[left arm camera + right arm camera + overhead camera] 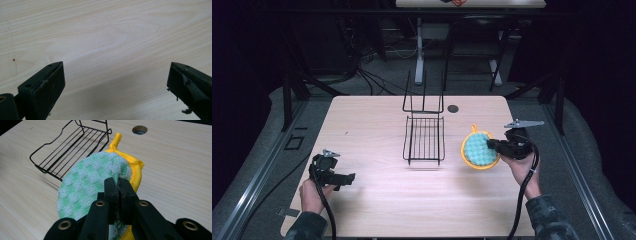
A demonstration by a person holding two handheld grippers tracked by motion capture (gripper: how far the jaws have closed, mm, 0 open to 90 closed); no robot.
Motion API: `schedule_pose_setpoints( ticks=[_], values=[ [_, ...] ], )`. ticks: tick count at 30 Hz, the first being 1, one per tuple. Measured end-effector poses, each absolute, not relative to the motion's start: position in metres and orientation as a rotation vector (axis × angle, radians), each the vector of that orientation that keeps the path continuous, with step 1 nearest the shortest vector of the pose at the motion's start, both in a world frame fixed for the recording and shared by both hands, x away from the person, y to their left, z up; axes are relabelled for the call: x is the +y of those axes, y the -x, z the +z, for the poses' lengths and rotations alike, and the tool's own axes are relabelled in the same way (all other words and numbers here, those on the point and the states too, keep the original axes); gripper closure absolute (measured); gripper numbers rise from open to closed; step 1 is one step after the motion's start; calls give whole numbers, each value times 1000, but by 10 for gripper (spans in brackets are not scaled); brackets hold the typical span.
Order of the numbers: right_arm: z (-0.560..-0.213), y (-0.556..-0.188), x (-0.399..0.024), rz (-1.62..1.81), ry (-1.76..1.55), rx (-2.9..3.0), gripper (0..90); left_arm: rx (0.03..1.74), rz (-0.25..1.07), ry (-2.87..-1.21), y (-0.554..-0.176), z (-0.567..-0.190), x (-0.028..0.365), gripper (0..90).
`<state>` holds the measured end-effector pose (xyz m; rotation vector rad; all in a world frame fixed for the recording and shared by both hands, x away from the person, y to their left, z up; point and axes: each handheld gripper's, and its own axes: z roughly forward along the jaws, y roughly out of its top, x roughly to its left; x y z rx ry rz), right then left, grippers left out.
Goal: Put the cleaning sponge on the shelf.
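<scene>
A round green checked pot holder [478, 149] with a yellow rim and loop is lifted off the table at the right. My right gripper [492, 145] is shut on its edge; in the right gripper view the jaws pinch the green cloth [90, 182] together, right gripper [117, 185]. A black wire rack [424, 137] stands at the table's middle, just left of the pot holder, also the rack [72, 145]. My left gripper [348, 178] is held low at the front left, open, with bare wood between its jaws, left gripper [115, 75].
The light wooden table [372, 200] has a round cable hole [453, 108] behind the rack, also the hole [139, 129]. Dark floor, cables and table legs lie beyond the far edge.
</scene>
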<state>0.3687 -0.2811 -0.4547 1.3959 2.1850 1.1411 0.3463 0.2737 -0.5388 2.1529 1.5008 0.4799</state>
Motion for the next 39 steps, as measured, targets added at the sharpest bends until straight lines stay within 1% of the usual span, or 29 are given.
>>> schedule_pose_setpoints(
  ticks=[8,15,23,39],
  values=[
    [-446,-366,-275,1172,-1377,2176,869,1495,486,-2144,-344,-537,272,14],
    [-444,-371,-268,1171,-1358,2196,869,1489,479,-2152,-347,-538,271,12],
    [-435,-376,-249,1195,-1306,2219,869,1485,485,-2146,-346,-537,273,12],
    [-436,-393,-208,1210,-1259,2288,868,1499,470,-2139,-349,-539,276,12]
  ],
)
